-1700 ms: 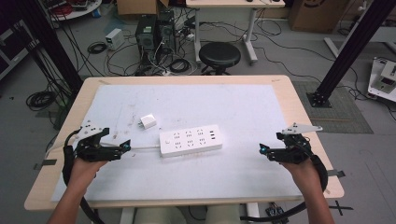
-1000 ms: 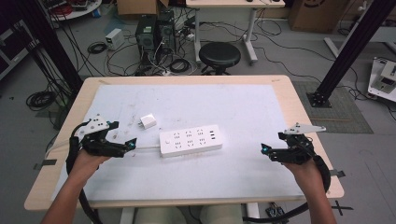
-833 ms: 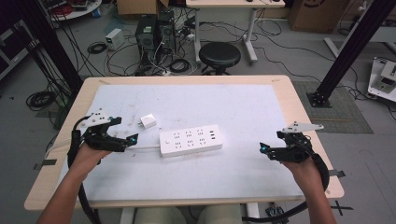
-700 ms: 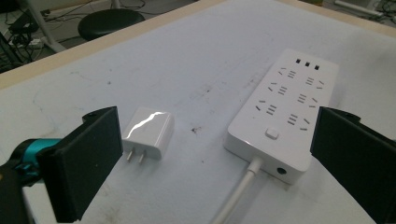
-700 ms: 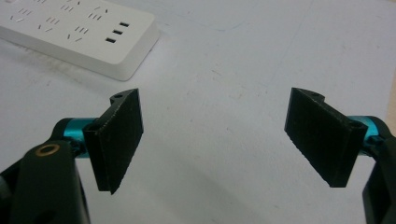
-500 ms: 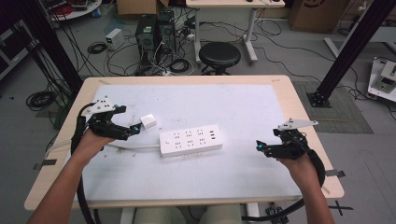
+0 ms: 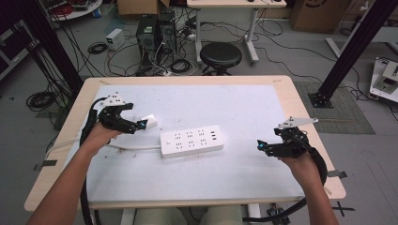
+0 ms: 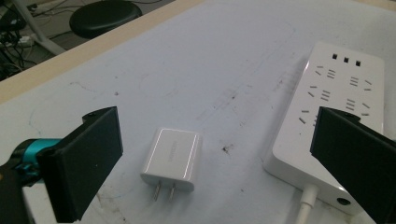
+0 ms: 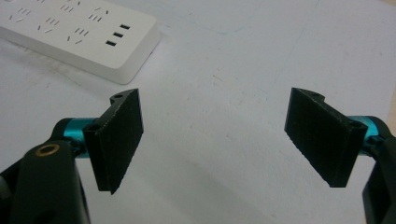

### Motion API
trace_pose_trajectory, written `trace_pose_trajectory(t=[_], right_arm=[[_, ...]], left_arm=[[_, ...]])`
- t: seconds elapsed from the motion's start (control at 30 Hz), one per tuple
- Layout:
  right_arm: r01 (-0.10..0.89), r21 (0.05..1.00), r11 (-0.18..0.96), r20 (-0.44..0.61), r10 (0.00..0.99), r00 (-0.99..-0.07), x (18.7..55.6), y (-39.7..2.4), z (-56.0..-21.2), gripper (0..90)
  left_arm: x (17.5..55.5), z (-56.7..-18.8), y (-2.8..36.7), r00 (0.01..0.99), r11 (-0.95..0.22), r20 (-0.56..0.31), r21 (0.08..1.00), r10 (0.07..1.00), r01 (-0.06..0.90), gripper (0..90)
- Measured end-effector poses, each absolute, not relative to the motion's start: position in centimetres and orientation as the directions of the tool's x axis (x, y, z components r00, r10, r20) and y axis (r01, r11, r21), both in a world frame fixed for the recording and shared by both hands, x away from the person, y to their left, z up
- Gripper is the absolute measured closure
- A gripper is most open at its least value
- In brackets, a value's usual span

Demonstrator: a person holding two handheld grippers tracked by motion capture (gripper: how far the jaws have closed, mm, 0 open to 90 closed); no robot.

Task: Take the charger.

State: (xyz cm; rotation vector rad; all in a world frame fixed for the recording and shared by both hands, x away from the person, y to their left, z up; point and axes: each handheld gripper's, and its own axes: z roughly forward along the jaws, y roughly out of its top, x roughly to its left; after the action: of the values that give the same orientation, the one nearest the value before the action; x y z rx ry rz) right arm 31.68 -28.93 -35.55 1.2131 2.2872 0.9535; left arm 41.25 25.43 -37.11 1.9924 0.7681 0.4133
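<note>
A white power strip (image 7: 191,139) lies in the middle of the white mat, its cord running left. A small white plug adapter (image 7: 149,122) lies flat just left of it, prongs toward me in the left gripper view (image 8: 172,160). My left gripper (image 7: 139,124) is open, its jaws wide on either side of the adapter (image 8: 219,154) without touching it. The strip's end (image 8: 343,112) sits behind the right-hand jaw. My right gripper (image 7: 261,147) is open over bare mat at the right (image 9: 219,140), with the strip's corner (image 9: 88,32) off to its upper left.
The wooden table (image 7: 300,108) carries the white mat (image 7: 234,108). Beyond its far edge stand a black stool (image 7: 220,55), computer cases and tangled cables on the floor. A black frame post (image 7: 349,51) rises at the right.
My left gripper has moved forward and to the right, from the mat's left edge up to the adapter, with its jaws now around it. The right gripper shifted slightly left.
</note>
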Motion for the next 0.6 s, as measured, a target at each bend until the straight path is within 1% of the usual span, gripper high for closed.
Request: trace_pose_trajectory(t=[0.03,0.1,0.17,0.33,0.47,0.53,0.57,0.6], right_arm=[[0.574,0.716,0.397,-0.017,0.832,-0.555,31.7,-28.9,-35.5,19.8],[0.574,0.714,0.401,-0.021,0.832,-0.555,31.8,-28.9,-35.5,19.8],[0.575,0.715,0.397,-0.018,0.833,-0.552,31.8,-28.9,-35.4,19.8],[0.579,0.712,0.398,-0.016,0.832,-0.554,31.9,-28.8,-35.4,19.8],[0.582,0.708,0.401,-0.019,0.833,-0.552,32.0,-28.9,-35.3,19.8],[0.583,0.707,0.400,-0.018,0.834,-0.551,32.0,-28.9,-35.3,19.8],[0.582,0.705,0.404,-0.021,0.833,-0.553,32.0,-28.9,-35.3,19.8],[0.581,0.706,0.406,-0.023,0.833,-0.554,32.1,-28.9,-35.3,19.8]], left_arm=[[41.3,-37.1,25.4,0.748,-0.373,-0.018,0.859,0.664,0.351,2.4],[41.7,-35.9,25.5,0.753,-0.358,-0.008,0.877,0.658,0.322,2.4],[42.2,-35.8,25.6,0.753,-0.365,-0.009,0.871,0.658,0.330,2.4],[43.7,-37.6,25.4,0.758,-0.421,-0.003,0.831,0.652,0.365,2.4],[44.9,-39.1,25.2,0.756,-0.439,-0.010,0.809,0.654,0.391,2.4],[44.9,-39.1,25.2,0.756,-0.439,-0.010,0.809,0.654,0.391,2.4],[45.6,-40.2,25.2,0.758,-0.468,-0.006,0.783,0.653,0.409,2.4],[45.7,-40.5,25.2,0.759,-0.476,-0.006,0.775,0.652,0.415,2.4]])
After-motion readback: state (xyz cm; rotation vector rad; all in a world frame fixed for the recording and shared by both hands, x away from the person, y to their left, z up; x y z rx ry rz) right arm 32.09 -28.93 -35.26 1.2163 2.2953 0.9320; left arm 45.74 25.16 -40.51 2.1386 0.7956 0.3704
